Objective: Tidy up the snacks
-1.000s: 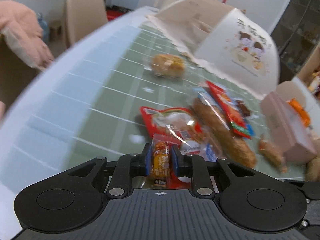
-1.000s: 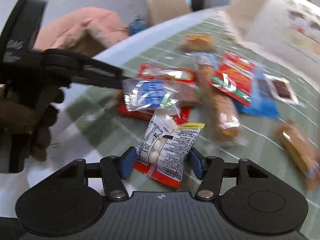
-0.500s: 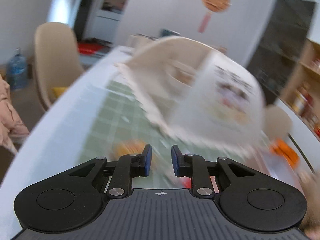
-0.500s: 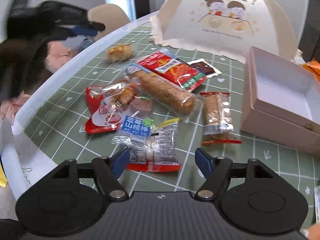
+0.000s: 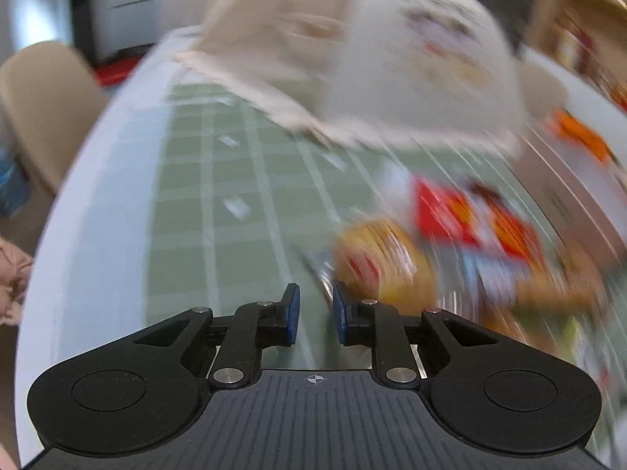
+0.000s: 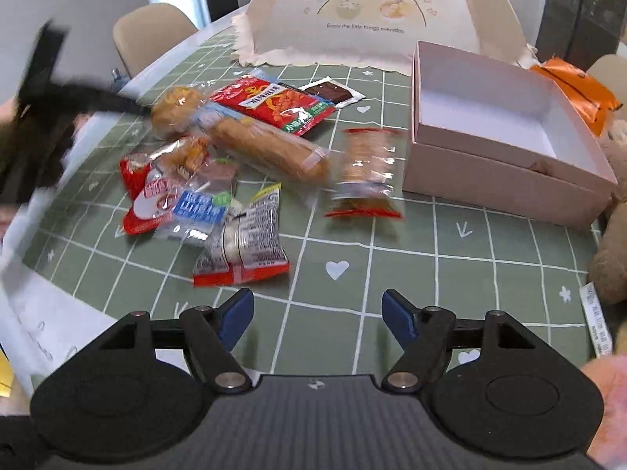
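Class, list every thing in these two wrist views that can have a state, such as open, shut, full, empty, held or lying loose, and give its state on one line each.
Left gripper: shut, nothing between its pads.
Right gripper: open, holding nothing.
Pink box: open, lidless, empty.
Long bread stick: sealed in wrapper, lying flat.
Red snack bag: sealed, lying on the mat.
Food cover: standing unfolded on the table.

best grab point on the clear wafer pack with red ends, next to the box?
Grip the wafer pack across its narrow width at mid-length, coming from above with the right tool, which is open. It lies flat and alone on the mat, long axis running away from the camera, both long sides clear of the pink box.
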Demonstrator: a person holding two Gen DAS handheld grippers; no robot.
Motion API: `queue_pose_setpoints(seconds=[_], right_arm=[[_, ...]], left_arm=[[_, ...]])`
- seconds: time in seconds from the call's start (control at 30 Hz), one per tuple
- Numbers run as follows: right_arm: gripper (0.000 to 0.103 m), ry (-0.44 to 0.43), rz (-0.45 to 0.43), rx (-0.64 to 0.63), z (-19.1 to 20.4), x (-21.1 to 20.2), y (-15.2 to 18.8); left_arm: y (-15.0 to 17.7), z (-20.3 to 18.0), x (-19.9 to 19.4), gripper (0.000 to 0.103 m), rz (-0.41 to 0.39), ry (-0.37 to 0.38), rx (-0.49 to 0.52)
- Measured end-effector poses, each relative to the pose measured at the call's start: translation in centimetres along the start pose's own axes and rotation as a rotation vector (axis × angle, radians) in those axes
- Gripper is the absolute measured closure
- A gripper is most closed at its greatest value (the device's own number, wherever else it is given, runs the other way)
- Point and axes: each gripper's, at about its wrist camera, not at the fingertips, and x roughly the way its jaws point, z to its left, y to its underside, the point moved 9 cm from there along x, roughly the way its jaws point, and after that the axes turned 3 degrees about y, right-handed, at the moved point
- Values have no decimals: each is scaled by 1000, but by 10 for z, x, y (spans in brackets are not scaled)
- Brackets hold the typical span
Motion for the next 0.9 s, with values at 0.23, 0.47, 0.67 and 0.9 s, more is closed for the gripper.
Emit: queue_pose_setpoints(seconds=[0.23, 0.47, 0.67, 0.9], right_arm=[[30, 0, -40, -47, 16, 4, -15], [22, -69, -166, -130, 49, -16, -60], [16, -179, -249, -275, 121, 22, -126], [39, -122, -167, -401, 189, 117, -160]], left_arm=[[-4, -12, -56, 80, -129, -3, -218], [-16, 15, -79, 80, -175, -58, -477], [18, 9, -111, 80, -180, -62, -474], [64, -3, -124, 80, -120, -39, -462]])
